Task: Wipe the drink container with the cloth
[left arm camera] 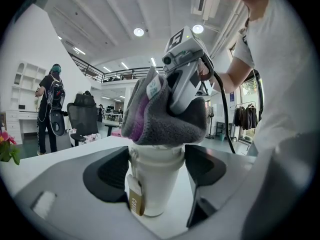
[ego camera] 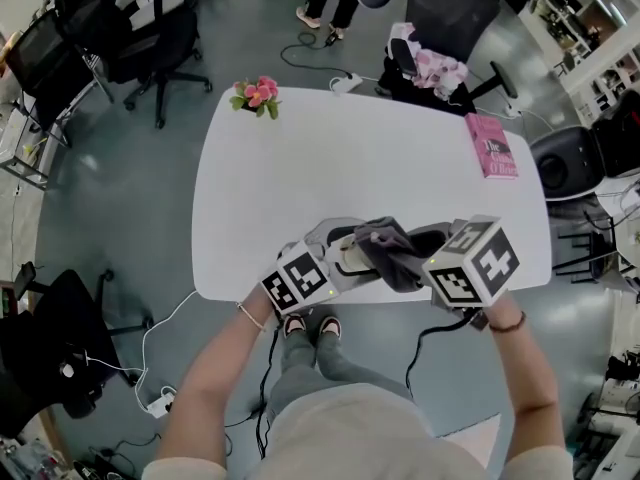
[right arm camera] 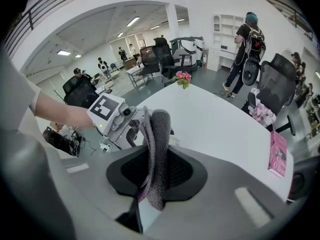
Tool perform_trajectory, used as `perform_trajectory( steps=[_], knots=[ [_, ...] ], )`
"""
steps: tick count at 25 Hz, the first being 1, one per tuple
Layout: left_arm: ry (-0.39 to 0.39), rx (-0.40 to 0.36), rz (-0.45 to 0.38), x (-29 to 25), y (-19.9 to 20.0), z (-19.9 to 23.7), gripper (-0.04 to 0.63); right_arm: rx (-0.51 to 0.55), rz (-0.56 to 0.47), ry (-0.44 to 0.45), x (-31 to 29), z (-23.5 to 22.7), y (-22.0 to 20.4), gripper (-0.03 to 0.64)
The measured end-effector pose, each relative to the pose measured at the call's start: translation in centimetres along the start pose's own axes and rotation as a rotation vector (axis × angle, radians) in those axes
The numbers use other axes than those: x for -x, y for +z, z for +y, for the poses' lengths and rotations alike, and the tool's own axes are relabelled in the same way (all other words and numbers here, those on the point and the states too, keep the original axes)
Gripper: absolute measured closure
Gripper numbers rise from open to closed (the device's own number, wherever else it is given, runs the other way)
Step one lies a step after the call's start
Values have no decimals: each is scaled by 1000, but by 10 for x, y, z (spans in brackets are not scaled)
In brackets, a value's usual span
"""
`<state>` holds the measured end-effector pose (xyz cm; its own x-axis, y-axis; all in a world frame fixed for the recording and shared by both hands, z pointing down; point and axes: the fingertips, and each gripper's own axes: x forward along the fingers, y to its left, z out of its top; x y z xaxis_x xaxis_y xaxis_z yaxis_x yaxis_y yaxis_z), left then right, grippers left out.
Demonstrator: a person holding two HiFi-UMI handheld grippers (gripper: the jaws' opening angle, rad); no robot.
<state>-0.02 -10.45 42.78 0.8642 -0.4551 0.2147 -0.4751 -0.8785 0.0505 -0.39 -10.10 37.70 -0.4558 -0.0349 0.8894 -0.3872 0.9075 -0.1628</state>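
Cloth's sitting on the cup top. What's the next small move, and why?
Probably drag the right tongs sideways so the grey cloth rubs across the lid: the cloth sits bunched on top of the paper cup, which the left tongs clamp upright on the table.

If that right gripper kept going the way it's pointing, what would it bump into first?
Most likely the top of the white cup: the right gripper points down at it, its grey cloth draped over it.

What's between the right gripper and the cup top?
The cloth. The right gripper clamps it, and it drapes over the top of the cup. The left gripper view shows this best.
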Motion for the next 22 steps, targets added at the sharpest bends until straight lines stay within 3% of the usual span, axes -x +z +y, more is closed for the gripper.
perform_trajectory(
  steps=[22],
  knots=[
    [4, 3, 2, 0, 0, 0, 242, -60, 18, -38, -2, -32, -8, 548]
  ],
)
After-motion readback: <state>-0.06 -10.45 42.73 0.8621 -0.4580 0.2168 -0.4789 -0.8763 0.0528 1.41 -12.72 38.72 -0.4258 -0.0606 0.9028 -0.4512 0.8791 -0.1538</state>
